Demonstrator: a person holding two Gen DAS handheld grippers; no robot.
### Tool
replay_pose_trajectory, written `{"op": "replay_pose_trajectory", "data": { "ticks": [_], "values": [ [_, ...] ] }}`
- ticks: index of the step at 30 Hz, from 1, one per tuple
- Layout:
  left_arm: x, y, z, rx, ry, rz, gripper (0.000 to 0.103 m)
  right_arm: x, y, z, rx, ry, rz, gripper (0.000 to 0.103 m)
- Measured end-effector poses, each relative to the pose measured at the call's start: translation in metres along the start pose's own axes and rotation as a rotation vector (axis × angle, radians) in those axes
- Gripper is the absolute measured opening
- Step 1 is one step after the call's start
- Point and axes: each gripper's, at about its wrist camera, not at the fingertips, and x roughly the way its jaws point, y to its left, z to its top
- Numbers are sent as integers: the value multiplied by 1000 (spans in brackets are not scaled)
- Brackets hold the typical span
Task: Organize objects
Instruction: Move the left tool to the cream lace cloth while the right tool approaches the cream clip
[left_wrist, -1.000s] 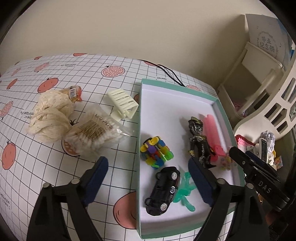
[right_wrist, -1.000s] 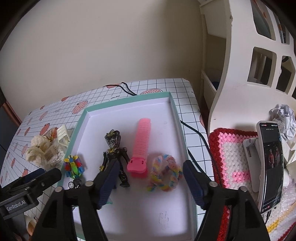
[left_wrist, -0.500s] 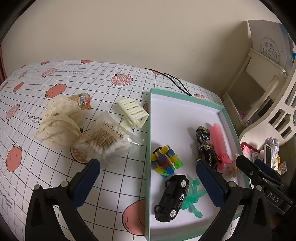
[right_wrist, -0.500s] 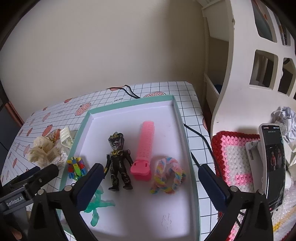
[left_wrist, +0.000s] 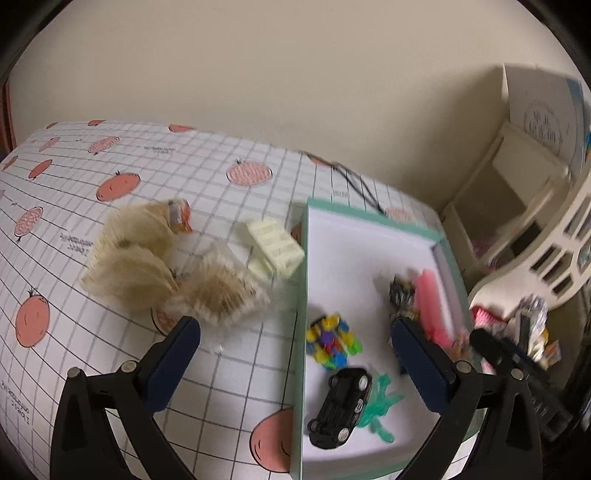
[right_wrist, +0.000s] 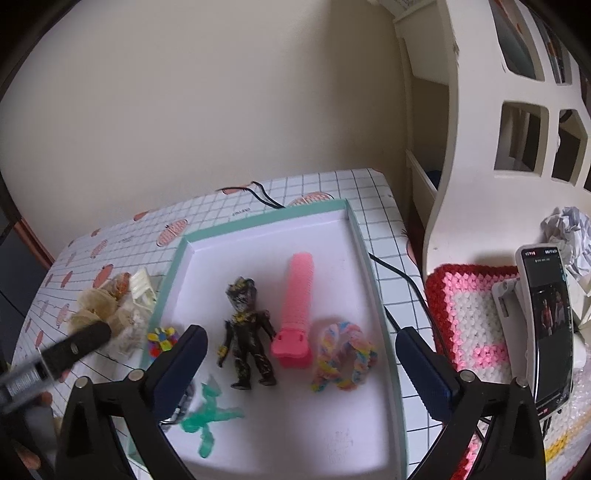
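Both grippers are spread wide with nothing in them: left gripper (left_wrist: 295, 354) hangs over the near-left edge of the shallow mint-green tray with a white floor (right_wrist: 373, 273), right gripper (right_wrist: 301, 363) over its near end. Nearest in the tray sit a black toy car (left_wrist: 341, 406) and a translucent green figure (right_wrist: 207, 417). A bit further in: a multicolour block toy (left_wrist: 332, 341), dark action figure (right_wrist: 245, 332), pink ribbed clip (right_wrist: 297, 310) and pastel braided band (right_wrist: 343, 360). Left of the tray, on the tomato-print grid tablecloth (left_wrist: 110, 166), a bag of cotton swabs (left_wrist: 221, 291), cream hair claw (left_wrist: 275, 247) and beige mesh pouches (left_wrist: 133, 254). Left view's blurry.
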Motion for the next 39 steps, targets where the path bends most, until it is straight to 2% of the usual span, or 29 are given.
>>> {"op": "replay_pose_trajectory", "data": {
  "ticks": [4, 9, 16, 22, 28, 30, 39],
  "values": [
    [-20, 14, 23, -46, -56, -13, 103, -8, 17, 6, -17, -24, 18, 103],
    [-41, 35, 49, -58, -120, 7, 103, -18, 41, 12, -42, -55, 22, 103],
    [-51, 72, 74, -69, -121, -11, 103, -21, 81, 21, -58, -100, 48, 103],
    [-48, 108, 88, -76, -90, -10, 103, -19, 115, 24, -87, -122, 76, 103],
    [-37, 145, 91, -109, -45, 12, 103, 0, 144, 22, -158, -96, 42, 102],
    [-30, 150, 90, -109, -12, 36, 103, 10, 150, 24, -154, -75, 51, 100],
    [-8, 147, 83, -121, 47, 10, 103, 58, 170, 24, -187, 6, 32, 88]
  ]
}}
